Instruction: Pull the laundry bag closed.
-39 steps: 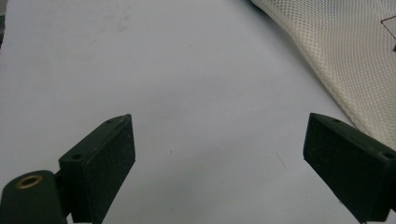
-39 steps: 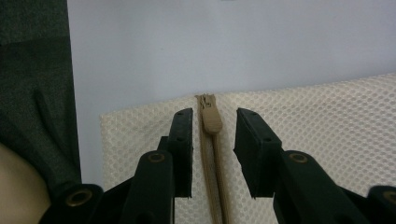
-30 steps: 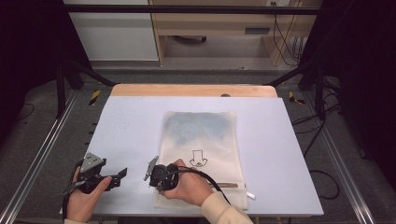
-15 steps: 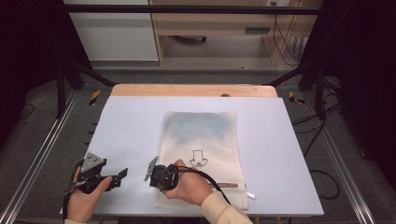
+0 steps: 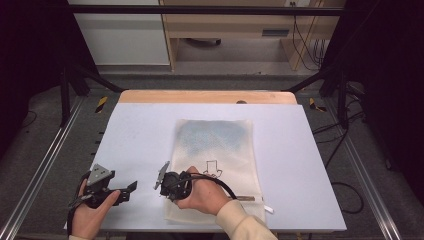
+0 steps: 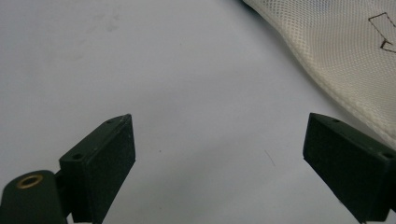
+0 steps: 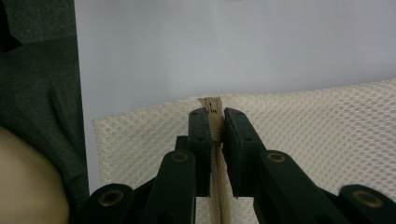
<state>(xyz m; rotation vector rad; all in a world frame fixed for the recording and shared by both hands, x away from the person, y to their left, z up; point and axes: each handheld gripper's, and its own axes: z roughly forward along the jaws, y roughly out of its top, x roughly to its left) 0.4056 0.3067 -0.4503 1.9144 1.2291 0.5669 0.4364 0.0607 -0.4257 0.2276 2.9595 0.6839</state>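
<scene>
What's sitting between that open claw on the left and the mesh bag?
Nothing: in the high view, bare white table separates the left claw from the mesh bag. The left gripper view shows the same bare stretch.

mesh bag (image 5: 215, 165) on table (image 5: 140, 130) — left gripper (image 5: 131, 186) beside it

A: The person's right hand (image 5: 202, 192) covers the near-left part of the cream mesh zip bag (image 5: 220, 150) on the high view.

B: And the small black outline drawing (image 6: 384, 33) on it is cut off by the left gripper view's edge.
</scene>
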